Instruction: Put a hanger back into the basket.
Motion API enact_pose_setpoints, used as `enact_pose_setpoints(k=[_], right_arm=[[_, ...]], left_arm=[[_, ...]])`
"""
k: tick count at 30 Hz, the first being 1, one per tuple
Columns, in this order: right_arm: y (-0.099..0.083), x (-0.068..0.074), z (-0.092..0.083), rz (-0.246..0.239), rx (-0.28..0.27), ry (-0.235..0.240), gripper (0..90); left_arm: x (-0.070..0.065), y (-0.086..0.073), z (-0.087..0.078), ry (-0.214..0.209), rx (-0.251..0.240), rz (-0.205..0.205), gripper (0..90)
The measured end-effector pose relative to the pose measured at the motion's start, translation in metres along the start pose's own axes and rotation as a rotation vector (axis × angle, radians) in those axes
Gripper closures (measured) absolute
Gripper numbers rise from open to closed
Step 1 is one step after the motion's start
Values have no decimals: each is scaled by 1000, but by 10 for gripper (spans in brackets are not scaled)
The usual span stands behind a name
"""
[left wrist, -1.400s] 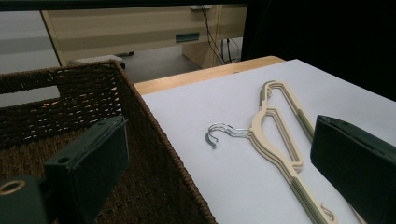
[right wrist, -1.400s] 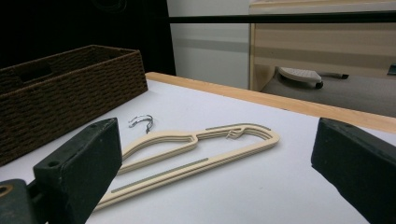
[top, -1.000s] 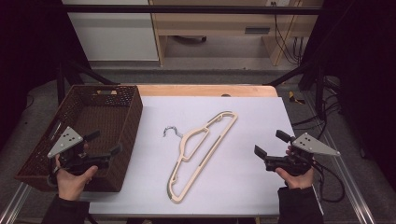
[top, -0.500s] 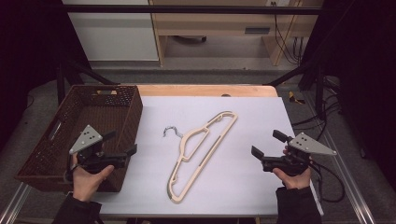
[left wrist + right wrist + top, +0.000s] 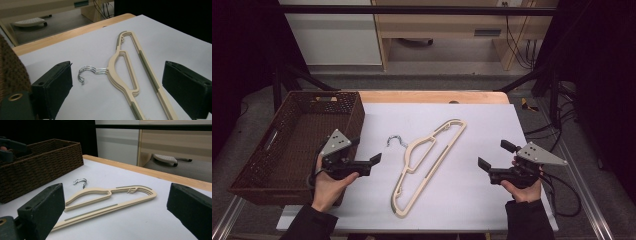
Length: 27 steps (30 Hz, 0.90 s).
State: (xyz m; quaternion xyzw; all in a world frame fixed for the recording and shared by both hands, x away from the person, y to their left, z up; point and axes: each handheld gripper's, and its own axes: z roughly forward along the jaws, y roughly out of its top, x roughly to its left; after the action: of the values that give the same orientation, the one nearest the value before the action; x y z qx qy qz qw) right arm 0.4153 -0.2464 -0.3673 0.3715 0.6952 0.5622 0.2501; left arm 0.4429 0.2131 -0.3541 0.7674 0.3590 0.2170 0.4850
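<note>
Hangers (image 5: pixel 428 165), a cream stack lying slantwise mid-table beside the basket (image 5: pixel 277 150), wait between the left gripper (image 5: pixel 374 160) and right gripper (image 5: pixel 484 165), both gaping wide, so best close squarely across the stacked bars.

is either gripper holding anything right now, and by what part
Nothing is held. The left gripper and right gripper both stand open, apart from the hangers lying on the table.
</note>
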Motion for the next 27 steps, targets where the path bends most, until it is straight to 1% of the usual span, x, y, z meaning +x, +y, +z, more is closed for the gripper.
enact_pose_setpoints(k=[3,5,14,17,18,19,21,22,24,27], right_arm=[[0,0,1,-2,1,0,18],[0,1,1,3,4,2,18],[0,0,1,-2,4,5,18],[0,0,2,0,8,7,17],[0,0,2,-1,5,8,18],[0,0,2,-1,5,8,18],[0,0,2,-2,8,8,18],[0,0,2,-3,9,7,18],[0,0,2,-4,9,8,18],[0,0,2,-4,9,9,18]], left_arm=[[-5,3,14,-9,25,5,96],[-9,4,26,-15,57,11,100],[-19,3,69,-26,142,24,121],[-21,2,84,-23,169,21,134],[-21,1,90,-22,181,16,152],[-21,0,94,-22,183,10,152],[-20,-2,105,-21,215,10,166],[-21,-3,109,-17,215,2,174],[-21,-6,118,-15,244,10,191],[-19,-11,133,-11,278,-2,231]])
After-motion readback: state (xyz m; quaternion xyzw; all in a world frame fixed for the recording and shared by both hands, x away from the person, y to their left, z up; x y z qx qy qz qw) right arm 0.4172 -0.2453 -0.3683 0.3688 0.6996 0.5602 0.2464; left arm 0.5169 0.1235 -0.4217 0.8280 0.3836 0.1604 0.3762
